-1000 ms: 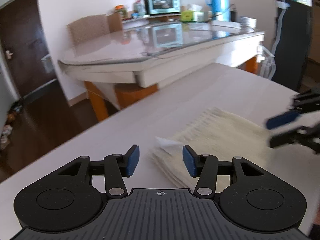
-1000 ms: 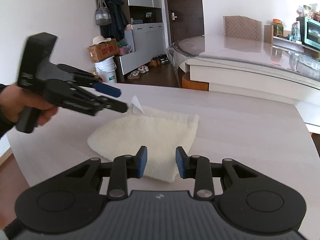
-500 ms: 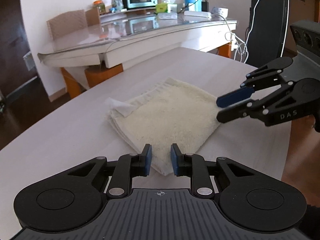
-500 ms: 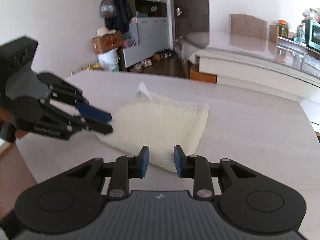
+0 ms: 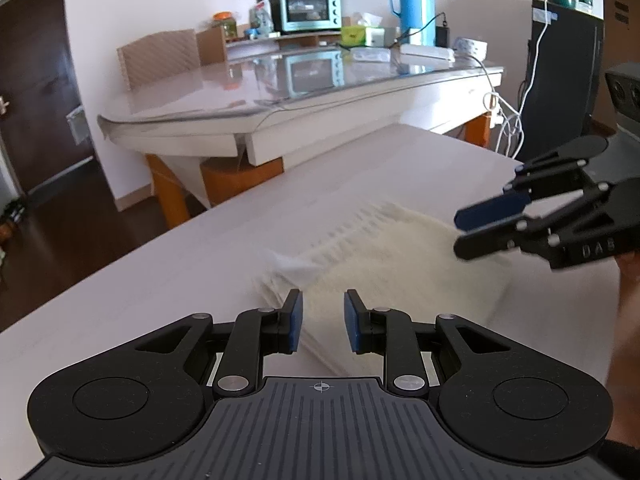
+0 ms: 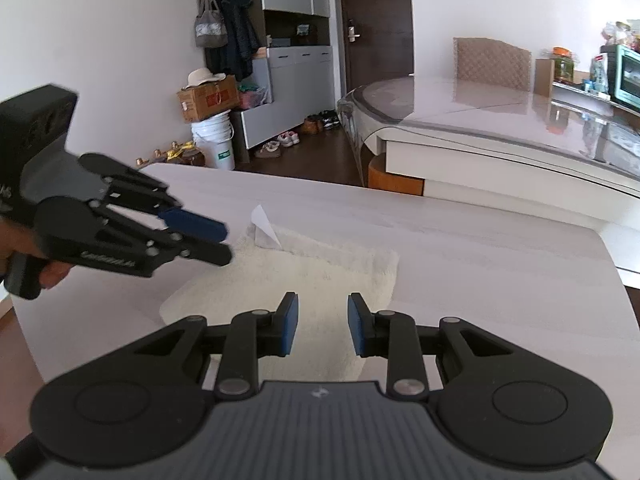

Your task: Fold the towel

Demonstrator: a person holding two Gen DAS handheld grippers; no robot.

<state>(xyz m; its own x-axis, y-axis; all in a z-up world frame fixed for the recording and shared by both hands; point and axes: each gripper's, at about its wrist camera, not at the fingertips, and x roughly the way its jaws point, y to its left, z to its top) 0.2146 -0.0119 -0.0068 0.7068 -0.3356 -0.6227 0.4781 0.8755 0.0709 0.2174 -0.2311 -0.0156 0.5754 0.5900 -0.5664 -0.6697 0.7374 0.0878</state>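
Observation:
A cream towel (image 5: pixel 400 268) lies folded in a small stack on the white table (image 5: pixel 200 272), with a white label sticking up at one corner (image 6: pixel 264 228). My left gripper (image 5: pixel 322 320) is open and empty, just above the towel's near edge. It also shows in the right wrist view (image 6: pixel 218 240), over the towel's left side. My right gripper (image 6: pixel 322 326) is open and empty above the towel's (image 6: pixel 320 280) near edge. It shows in the left wrist view (image 5: pixel 464 230), hovering over the towel's far right side.
A glass-topped table (image 5: pixel 304 92) with an oven (image 5: pixel 312 8) and a blue flask (image 5: pixel 412 0) stands behind. A black cabinet (image 5: pixel 560 80) is at the right. The white table's edge (image 6: pixel 616 272) runs close on the right.
My left gripper has opened a little wider and moved over the towel's near corner. My right gripper has opened slightly. The towel stays flat on the table.

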